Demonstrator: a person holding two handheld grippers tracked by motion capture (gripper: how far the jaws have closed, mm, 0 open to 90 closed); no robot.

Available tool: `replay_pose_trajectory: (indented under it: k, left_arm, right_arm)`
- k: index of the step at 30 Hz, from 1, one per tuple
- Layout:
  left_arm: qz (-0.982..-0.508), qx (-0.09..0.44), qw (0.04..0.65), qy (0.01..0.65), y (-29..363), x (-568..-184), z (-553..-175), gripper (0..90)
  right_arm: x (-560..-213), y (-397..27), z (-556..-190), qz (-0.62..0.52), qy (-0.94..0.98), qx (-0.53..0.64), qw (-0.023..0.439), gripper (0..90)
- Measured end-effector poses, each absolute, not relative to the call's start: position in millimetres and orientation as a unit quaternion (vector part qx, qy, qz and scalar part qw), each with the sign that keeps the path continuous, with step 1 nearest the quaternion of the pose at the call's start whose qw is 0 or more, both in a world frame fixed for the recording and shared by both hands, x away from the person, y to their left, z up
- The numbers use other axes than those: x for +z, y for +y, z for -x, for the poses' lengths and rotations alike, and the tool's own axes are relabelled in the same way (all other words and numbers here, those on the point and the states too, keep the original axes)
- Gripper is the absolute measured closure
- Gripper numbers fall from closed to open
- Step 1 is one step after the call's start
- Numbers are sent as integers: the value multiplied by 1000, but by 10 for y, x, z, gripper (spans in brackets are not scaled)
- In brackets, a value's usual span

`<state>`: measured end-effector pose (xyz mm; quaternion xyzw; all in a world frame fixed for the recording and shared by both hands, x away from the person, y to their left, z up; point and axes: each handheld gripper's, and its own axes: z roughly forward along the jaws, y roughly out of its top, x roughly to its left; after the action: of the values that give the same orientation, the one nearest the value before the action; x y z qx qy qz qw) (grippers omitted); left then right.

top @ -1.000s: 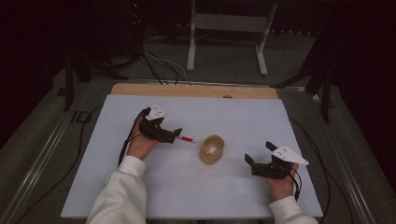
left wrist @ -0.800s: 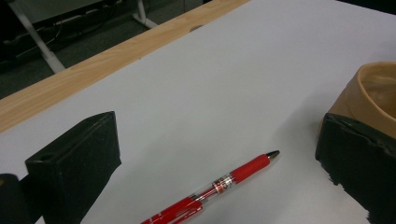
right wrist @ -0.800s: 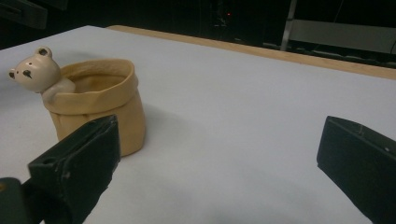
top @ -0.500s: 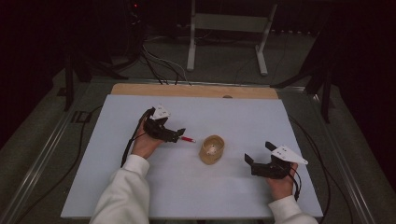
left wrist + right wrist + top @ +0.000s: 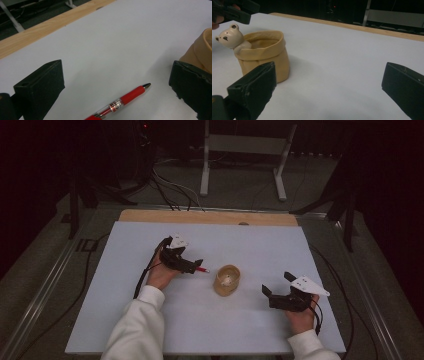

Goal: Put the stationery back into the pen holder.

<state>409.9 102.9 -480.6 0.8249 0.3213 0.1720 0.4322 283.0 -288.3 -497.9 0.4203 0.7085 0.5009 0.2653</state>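
Nearest me, my right gripper (image 5: 275, 293) sits low on the white table (image 5: 310, 255), jaws spread wide and empty, with the tan bear pot (image 5: 263, 53) off to its left. Farther out, my left gripper (image 5: 196, 266) has its jaws wide too, straddling the red pen (image 5: 120, 102), which lies flat on the sheet between them. The pen's long axis runs toward the pot, tip leading. I judge the left gripper the nearer one for closing on it across the barrel.

The left hand-held gripper (image 5: 194, 266) has shifted slightly right and far, toward the pen holder (image 5: 227, 280), over the red pen (image 5: 202, 269).
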Motion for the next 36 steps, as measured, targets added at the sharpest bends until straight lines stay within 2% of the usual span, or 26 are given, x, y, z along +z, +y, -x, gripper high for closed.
replay_pose_trajectory:
  k: [17, 22, 29, 36]
  left_arm:
    - [-846, 140, 400, 323, 818, -4982, -4153, 5]
    - [-868, 139, 363, 309, 722, -5063, -4146, 6]
    - [-882, 137, 331, 307, 636, -5167, -4173, 182]
    - [-894, 106, 319, 297, 622, -5169, -4175, 563]
  right_arm:
    - [-4980, -2904, -2835, -421, 708, 500, 267, 2]
    - [-4980, -2908, -2836, -421, 708, 500, 267, 2]
    - [-4979, -2915, -2836, -421, 707, 501, 266, 2]
    - [-4980, -2918, -2838, -423, 707, 501, 265, 2]
